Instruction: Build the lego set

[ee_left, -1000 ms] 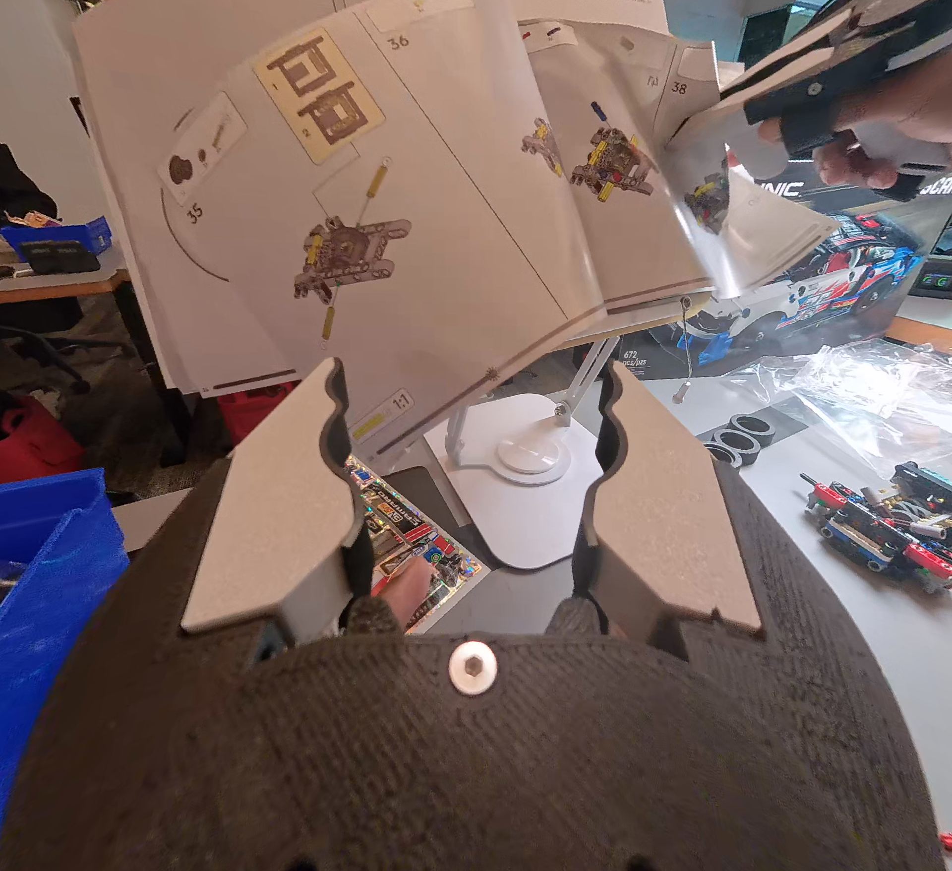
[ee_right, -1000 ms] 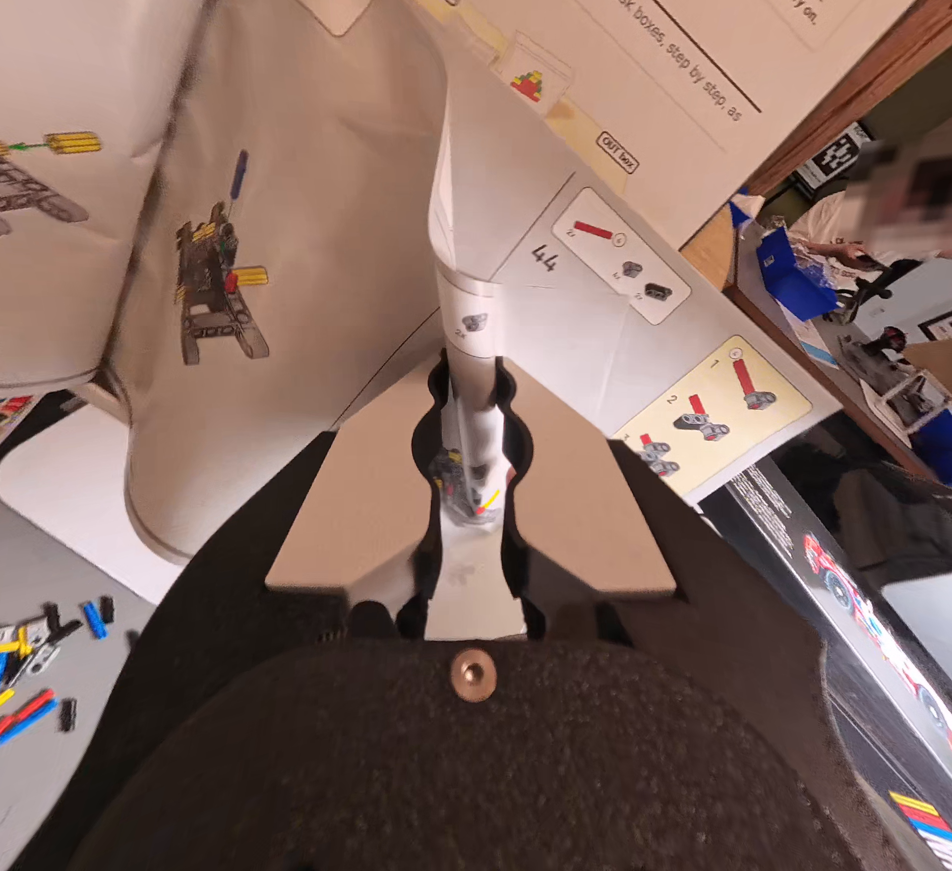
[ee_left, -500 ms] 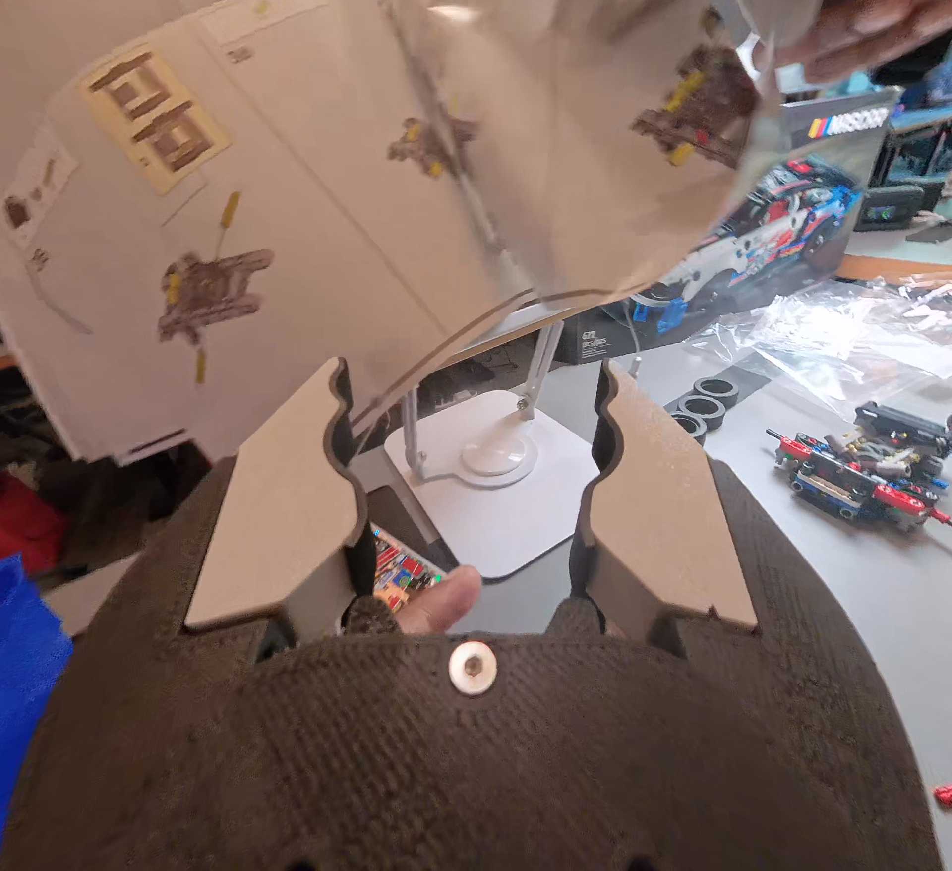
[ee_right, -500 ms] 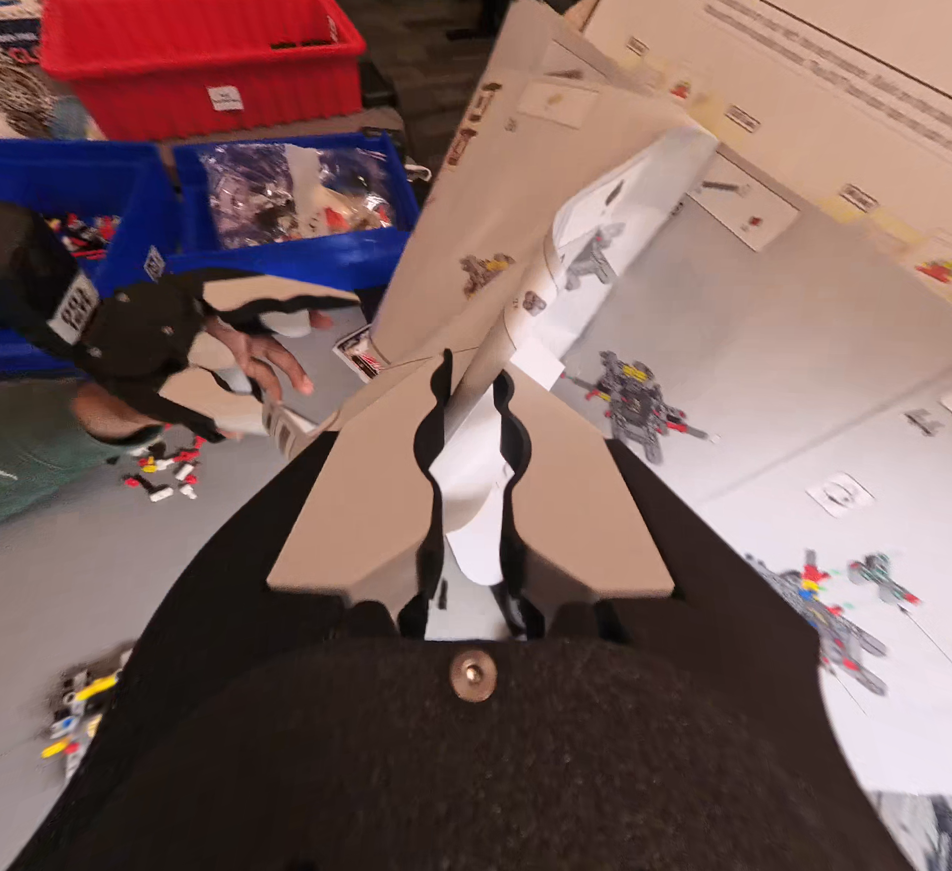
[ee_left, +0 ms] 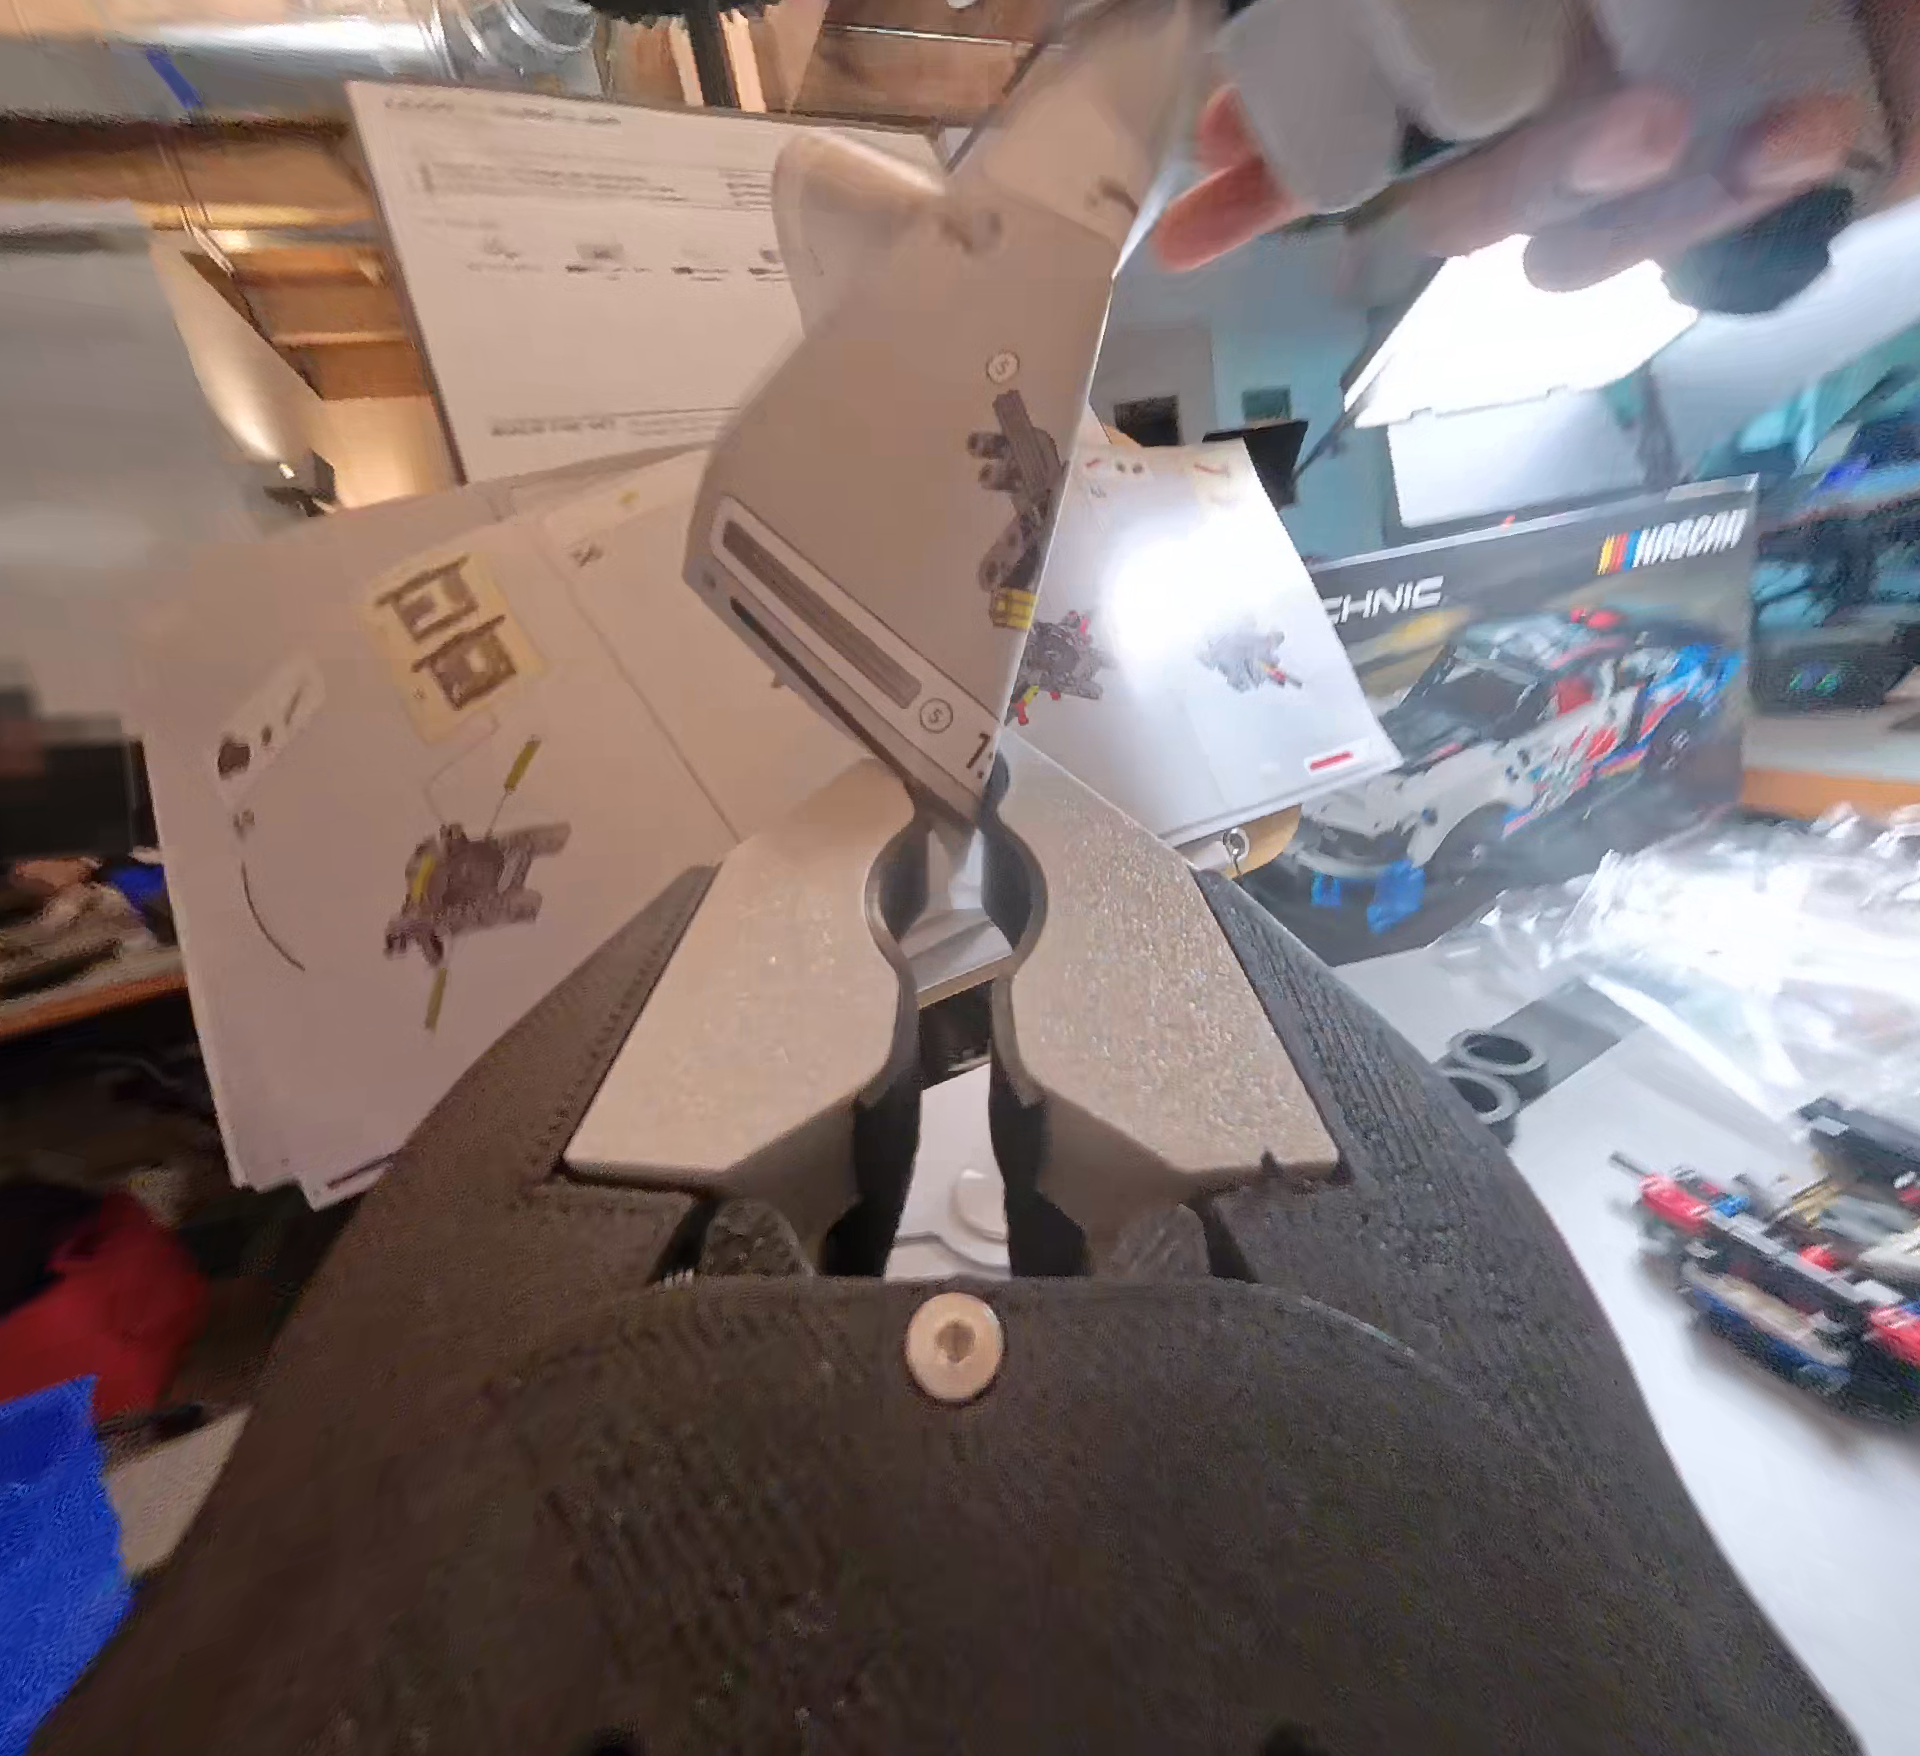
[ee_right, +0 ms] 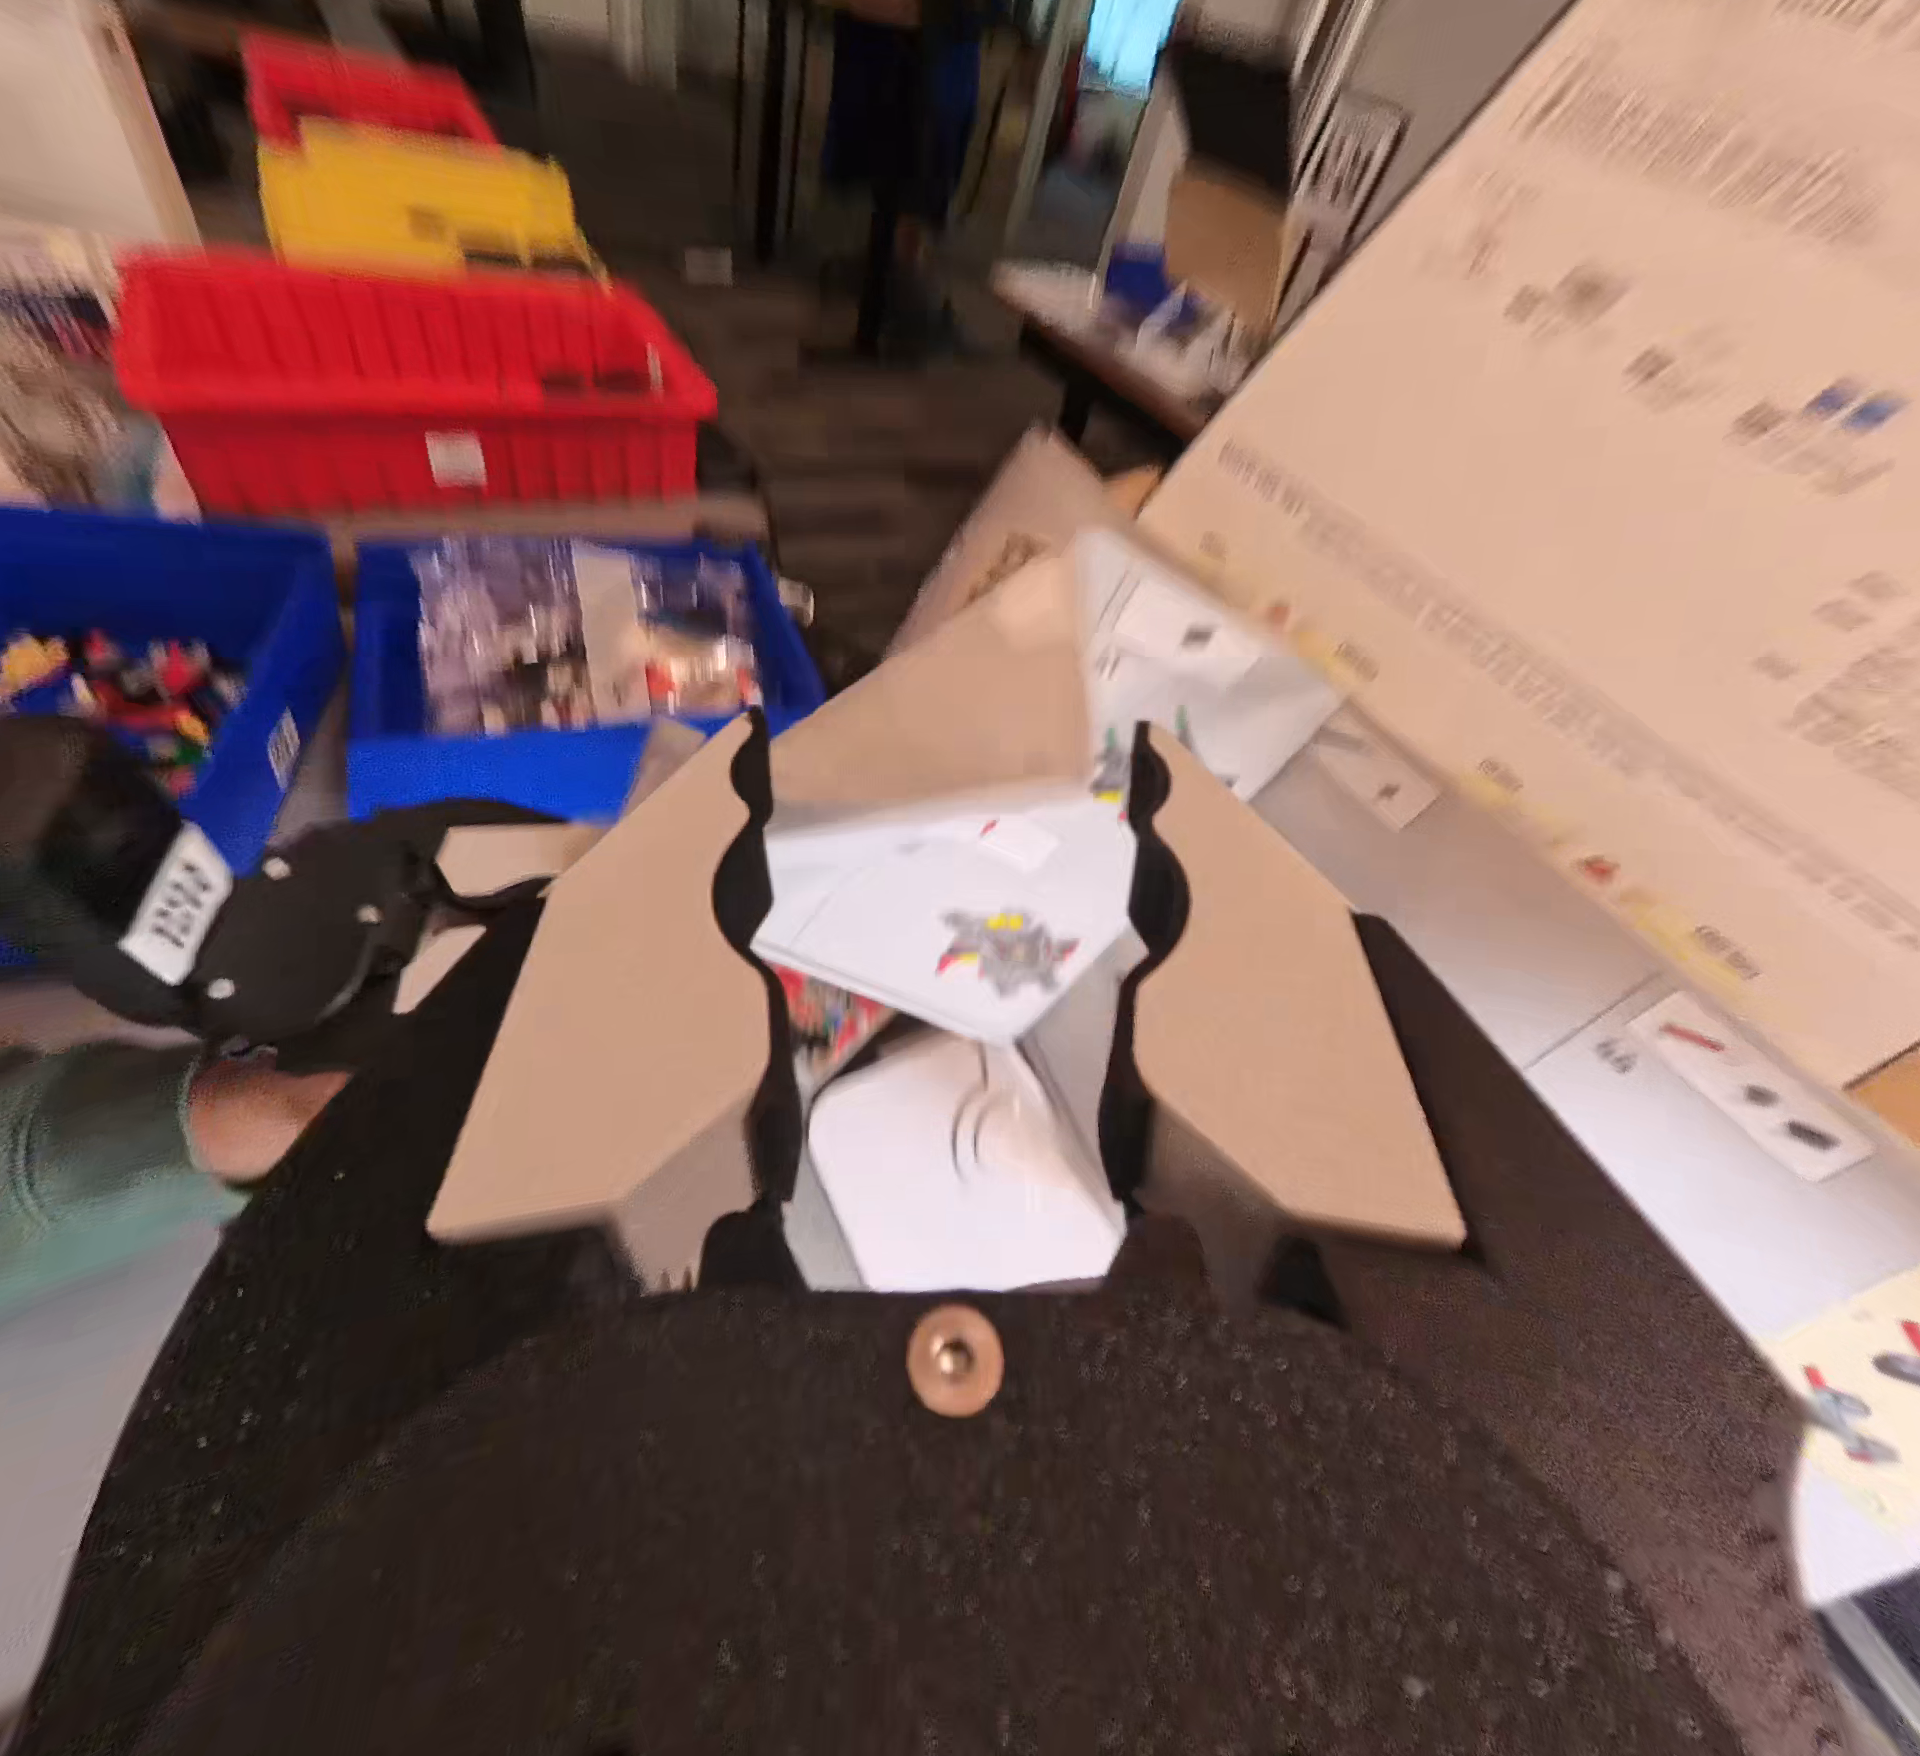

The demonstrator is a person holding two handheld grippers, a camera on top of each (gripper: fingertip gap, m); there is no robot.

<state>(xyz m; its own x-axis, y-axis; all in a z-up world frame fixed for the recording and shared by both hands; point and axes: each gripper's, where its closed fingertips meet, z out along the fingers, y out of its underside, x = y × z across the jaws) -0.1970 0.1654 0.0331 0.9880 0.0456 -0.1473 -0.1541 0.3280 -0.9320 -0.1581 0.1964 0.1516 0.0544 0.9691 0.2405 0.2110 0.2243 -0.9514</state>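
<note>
Lego instruction booklet (ee_left: pixel 499 771) stands open on a white stand at the back of the grey table (ee_left: pixel 1714 1581), roughly twelve o'clock from the left gripper (ee_left: pixel 951 833). That gripper's two grey fingers (ee_left: pixel 790 1000) are closed on the lower corner of a bundle of turned pages (ee_left: pixel 894 563), which rises steeply from the tips toward one o'clock. The upper edge of the bundle meets the right gripper (ee_left: pixel 1434 23), seen blurred at two o'clock in the left wrist view, with a person's fingertips beneath it.

In the right wrist view the right gripper (ee_right: pixel 945 875) has its fingers (ee_right: pixel 634 1010) parted with a clear gap; white pages (ee_right: pixel 956 927) show through the gap, and nothing is pinched between the tips. Whether a page touches either finger cannot be told because of blur. The left gripper (ee_right: pixel 301 927) appears at nine o'clock, dark, with a hand behind it.

A partly built car model (ee_left: pixel 1787 1259) lies on the table at four o'clock from the left gripper, with black tyres (ee_left: pixel 1496 1072) near it at three o'clock. The printed set box (ee_left: pixel 1538 678) stands at two o'clock, clear plastic bags (ee_left: pixel 1714 937) in front of it. Blue bins (ee_right: pixel 582 667), a red bin (ee_right: pixel 416 376) and a yellow bin (ee_right: pixel 416 200) sit at ten to eleven o'clock in the right wrist view. A large white printed board (ee_right: pixel 1610 418) leans at two o'clock.
</note>
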